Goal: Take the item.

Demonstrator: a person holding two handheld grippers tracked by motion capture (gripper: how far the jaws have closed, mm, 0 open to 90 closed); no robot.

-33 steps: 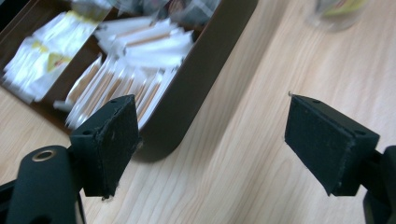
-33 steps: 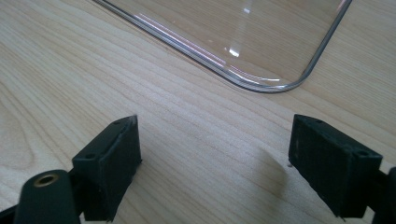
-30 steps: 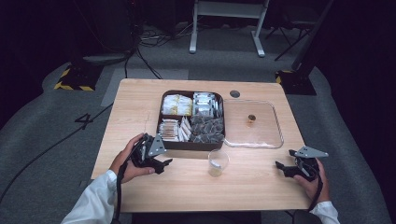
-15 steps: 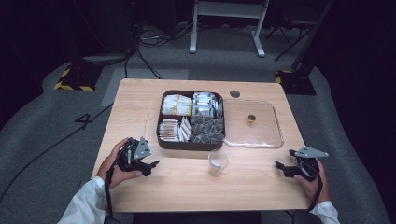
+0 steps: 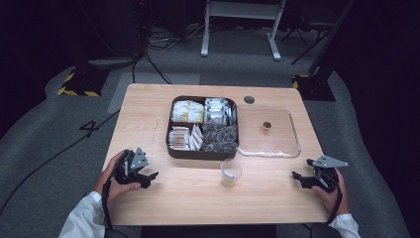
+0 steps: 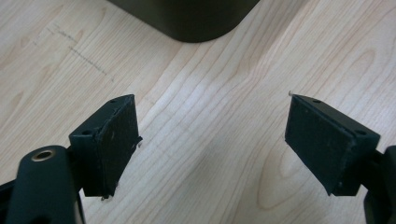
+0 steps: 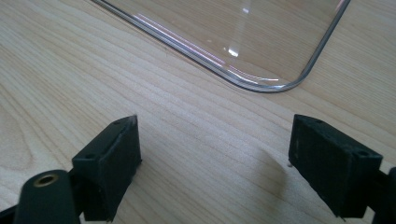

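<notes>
Well apart: cup (image 5: 231, 172) between left gripper (image 5: 148, 177), right gripper (image 5: 297, 176).

My table (image 5: 148, 114) is pale wood on grey floor (image 5: 44, 148). Behind it the room is dark: black cables (image 5: 158, 42), a white stand (image 5: 237, 20)

Pale matt wood table (image 5: 163, 208); glossy clear plastic lid (image 5: 270, 133); dark matt tray (image 5: 203, 154)

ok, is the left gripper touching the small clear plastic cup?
Apart. In the high view, bare wooden table lies between the left gripper and the small clear plastic cup.
</notes>
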